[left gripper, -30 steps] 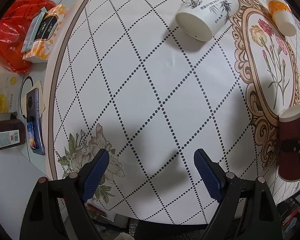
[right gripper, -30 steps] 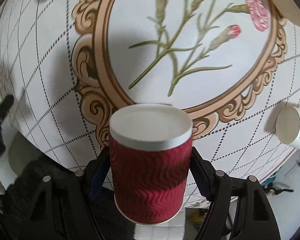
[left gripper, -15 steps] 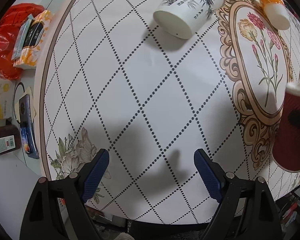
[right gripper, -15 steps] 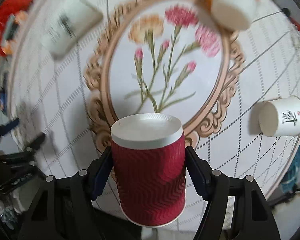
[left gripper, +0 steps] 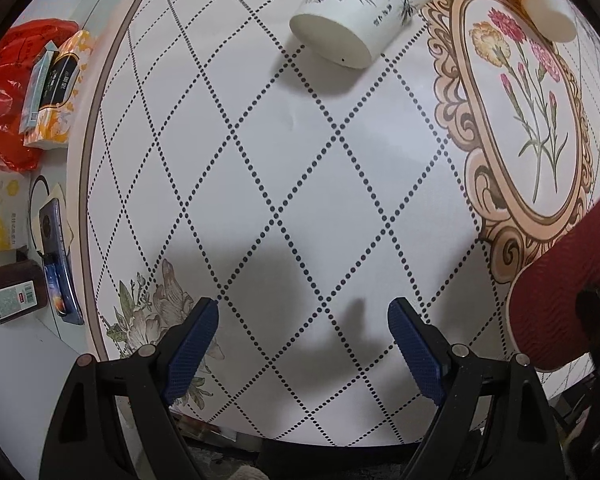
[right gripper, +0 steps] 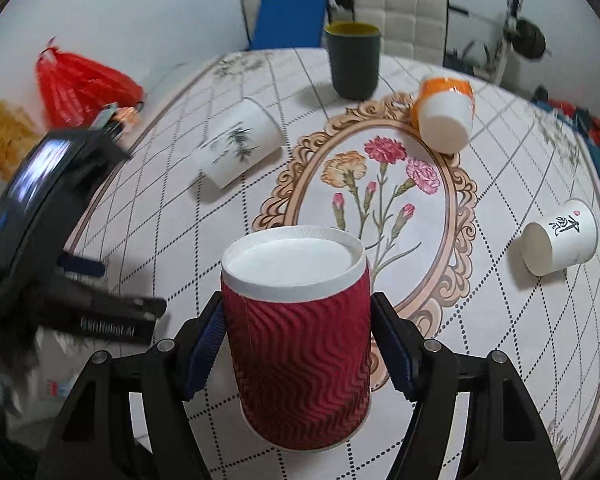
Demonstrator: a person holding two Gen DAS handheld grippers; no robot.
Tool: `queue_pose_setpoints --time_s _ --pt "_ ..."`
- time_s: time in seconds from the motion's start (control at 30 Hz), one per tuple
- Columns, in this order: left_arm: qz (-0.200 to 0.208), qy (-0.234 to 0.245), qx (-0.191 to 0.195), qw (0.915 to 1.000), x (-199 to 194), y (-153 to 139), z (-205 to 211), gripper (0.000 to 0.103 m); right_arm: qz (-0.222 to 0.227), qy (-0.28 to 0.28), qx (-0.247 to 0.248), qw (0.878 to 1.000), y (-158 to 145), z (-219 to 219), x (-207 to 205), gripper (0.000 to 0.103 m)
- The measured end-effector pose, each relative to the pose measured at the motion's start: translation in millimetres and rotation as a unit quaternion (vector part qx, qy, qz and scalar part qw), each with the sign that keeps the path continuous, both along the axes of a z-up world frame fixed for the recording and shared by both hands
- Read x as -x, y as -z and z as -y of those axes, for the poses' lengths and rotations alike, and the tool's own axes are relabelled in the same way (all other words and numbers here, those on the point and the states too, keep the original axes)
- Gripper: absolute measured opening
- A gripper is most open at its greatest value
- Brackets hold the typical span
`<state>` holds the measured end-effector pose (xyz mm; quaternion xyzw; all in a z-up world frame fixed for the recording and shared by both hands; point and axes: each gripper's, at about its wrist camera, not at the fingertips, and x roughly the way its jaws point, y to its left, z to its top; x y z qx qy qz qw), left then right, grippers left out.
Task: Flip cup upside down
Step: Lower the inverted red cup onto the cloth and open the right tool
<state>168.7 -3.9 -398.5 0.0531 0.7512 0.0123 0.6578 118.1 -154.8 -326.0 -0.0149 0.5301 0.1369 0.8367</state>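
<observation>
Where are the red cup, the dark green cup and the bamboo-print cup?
red cup [right gripper: 300, 364], right wrist view, ribbed side wall
dark green cup [right gripper: 354, 66], right wrist view, outer wall
bamboo-print cup [left gripper: 364, 4], left wrist view, printed side

Each gripper, left gripper and right gripper, has black angular plastic arms, silver screws at the joints, and ribbed blue fingers.

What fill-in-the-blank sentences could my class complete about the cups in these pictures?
1. The red ribbed cup is clamped between the right gripper's ____.
2. The left gripper holds ____.
3. The cup with the orange band lies on its ____.
4. The dark cup with the yellow inside stands ____.

Missing words: jaws; nothing; side; upright
</observation>
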Motion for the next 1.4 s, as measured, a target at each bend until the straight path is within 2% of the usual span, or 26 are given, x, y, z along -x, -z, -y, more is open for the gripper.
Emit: queue_pose_setpoints --time_s 0.1,0.27,0.5,0.7,0.73,0.77,0.83,0.97,1.03,1.2,1.4 --pt "0.000 0.004 0.002 1.0000 7 2 -2 0.087 0.029 -0.005 0.002 1.000 1 -2 20 0.073" --pt "0.008 0.012 0.006 0.9999 20 2 -3 0.087 0.036 -0.004 0.011 0.999 2 3 38 0.074" --pt "0.022 0.022 0.016 0.9994 48 -12 -8 0.087 0.012 0.010 0.051 0.999 10 -4 52 0.074" --pt "0.044 0.041 0.019 0.9980 69 -30 -5 0.087 -0.010 0.040 0.061 0.997 8 -1 59 0.075" --pt "0.050 0.044 0.019 0.9976 74 -35 -5 0.087 -0.012 0.046 0.064 0.997 6 0 60 0.076" --pt "0.054 0.045 0.020 0.9973 78 -38 -5 0.087 -0.017 0.052 0.066 0.996 4 1 61 0.082" --pt "0.062 0.044 0.023 0.9968 85 -46 -4 0.087 -0.028 0.065 0.064 0.995 -1 5 63 0.088" --pt "0.086 0.037 0.029 0.9952 104 -75 -6 0.087 -0.051 0.099 0.060 0.992 -12 14 73 0.094" --pt "0.098 0.034 0.031 0.9941 111 -87 -5 0.102 -0.061 0.120 0.062 0.989 -20 20 82 0.094" --pt "0.132 0.032 0.033 0.9902 121 -117 7 0.102 -0.078 0.191 0.086 0.975 -49 42 110 0.095" --pt "0.176 0.033 0.043 0.9829 139 -152 22 0.102 -0.063 0.216 0.096 0.970 -89 62 140 0.096"
